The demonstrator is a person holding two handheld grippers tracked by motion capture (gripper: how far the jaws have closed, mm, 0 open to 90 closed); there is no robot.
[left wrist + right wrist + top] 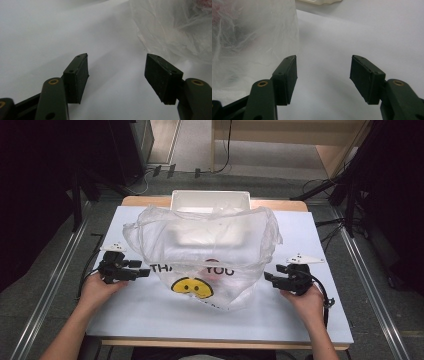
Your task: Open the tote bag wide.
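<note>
A clear plastic bag (205,255) sits puffed up in the middle of the white worktop (150,315), a yellow smiley face and dark lettering printed on the side nearest the person. Something reddish shows faintly through the plastic, too blurred to make out. Behind the bag, at the far edge of the worktop, stands a white tub (210,200), and the bag's back drapes over part of it.

The left tool (145,270) is held low just beside the bag's left side, its jaws spread wide with nothing between them; in the left gripper view the crinkled plastic (175,27) lies ahead and to one side, apart from the pads (81,77). The right tool (269,276) mirrors it beside the bag's right edge, jaws likewise parted and empty, the plastic (254,37) near but not touching.
</note>
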